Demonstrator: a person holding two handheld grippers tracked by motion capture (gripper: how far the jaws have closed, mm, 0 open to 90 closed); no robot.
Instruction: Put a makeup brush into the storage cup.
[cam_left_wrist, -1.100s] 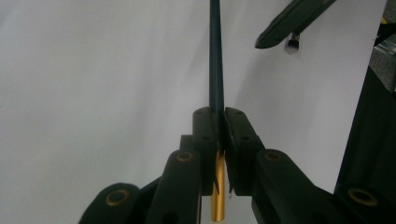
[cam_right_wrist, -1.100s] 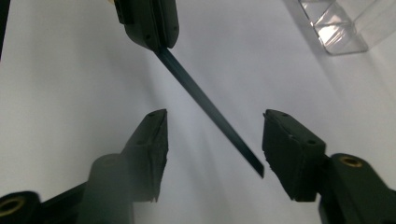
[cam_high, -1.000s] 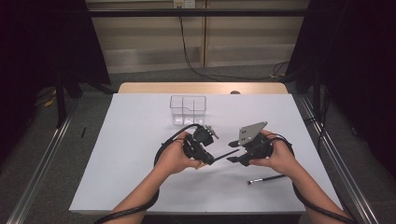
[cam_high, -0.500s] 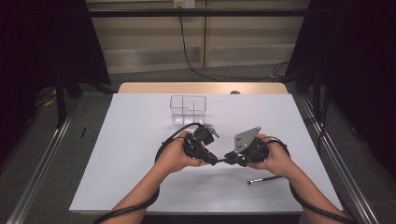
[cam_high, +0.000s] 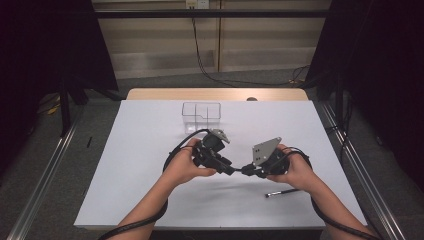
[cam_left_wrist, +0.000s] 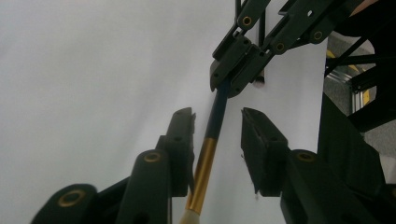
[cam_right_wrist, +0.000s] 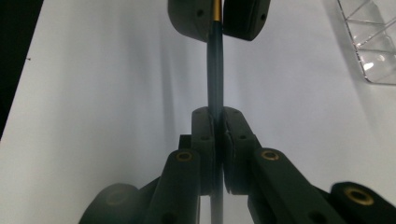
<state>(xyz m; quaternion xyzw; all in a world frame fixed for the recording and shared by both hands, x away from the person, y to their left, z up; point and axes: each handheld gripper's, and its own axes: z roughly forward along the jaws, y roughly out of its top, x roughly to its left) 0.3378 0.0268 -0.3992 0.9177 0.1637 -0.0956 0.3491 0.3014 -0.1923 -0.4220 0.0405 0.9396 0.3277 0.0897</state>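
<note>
Brush (cam_left_wrist: 215, 122): a thin dark-handled brush with a gold ferrule and pale bristles, held above the table (cam_high: 145, 150) between the two grippers, at the centre of the high view.
Right gripper (cam_high: 248, 170): jaws pressed together on the dark handle; it lies at 3 o'clock from the left gripper.
Left gripper (cam_high: 229, 169): jaws have just been opening; the pads stand apart, the brush running between them close against one pad.
Second brush (cam_high: 283, 192): lies on the table at 5 o'clock from the right gripper.
Clear box (cam_high: 201, 112): a divided tray at 12 o'clock, well apart from both hands.
</note>
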